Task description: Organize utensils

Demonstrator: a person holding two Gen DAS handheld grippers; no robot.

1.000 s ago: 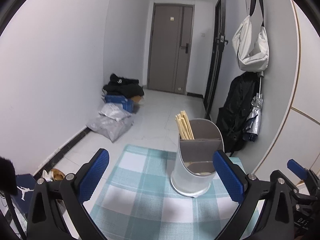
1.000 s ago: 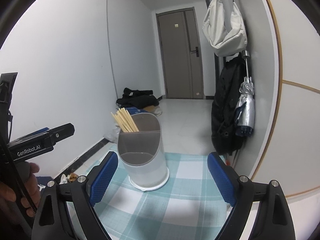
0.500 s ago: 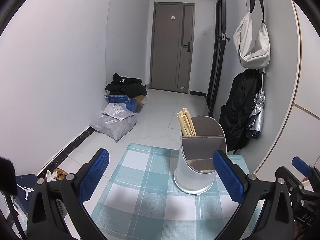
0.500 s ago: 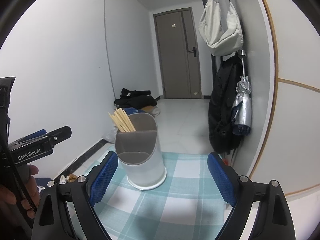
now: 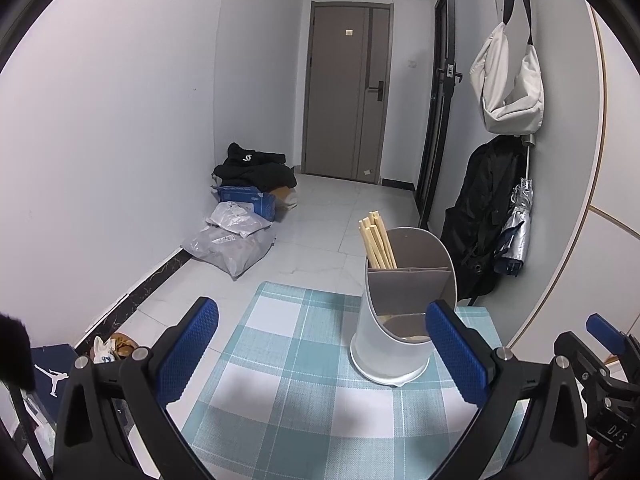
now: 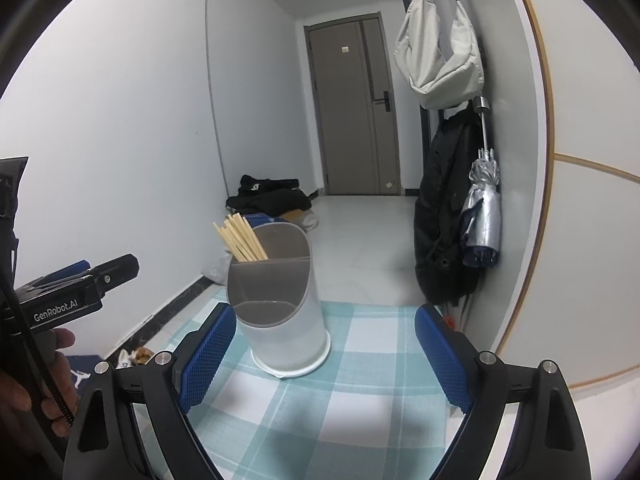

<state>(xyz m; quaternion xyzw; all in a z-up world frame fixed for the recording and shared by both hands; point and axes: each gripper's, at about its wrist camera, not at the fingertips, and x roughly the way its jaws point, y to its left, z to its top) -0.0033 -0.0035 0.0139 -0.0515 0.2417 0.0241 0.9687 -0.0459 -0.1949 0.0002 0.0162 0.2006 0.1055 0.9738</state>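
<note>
A white utensil holder [image 5: 400,320] [image 6: 280,312] with a grey divided insert stands on a teal-and-white checked cloth [image 5: 300,392] [image 6: 340,400]. Several wooden chopsticks [image 5: 376,244] [image 6: 240,238] lean in its back compartment; the front compartment looks empty of utensils. My left gripper [image 5: 320,352] hovers open near the cloth's front, the holder just inside its right finger. My right gripper [image 6: 324,356] is open too, with the holder beside its left finger. Nothing is between either pair of blue pads. In the right wrist view, a hand [image 6: 24,392] holds the left gripper at the left edge.
The clothed table sits close to the right wall, where a black jacket [image 5: 480,216], a folded umbrella [image 5: 516,236] and a white bag [image 5: 508,92] hang. On the floor by the left wall lie parcels [image 5: 232,240] and dark clothes [image 5: 252,168]. A door [image 5: 344,92] closes the hallway.
Both views have tilted slightly, so the holder sits a little differently in the picture. The grippers stay open and nothing on the table has moved.
</note>
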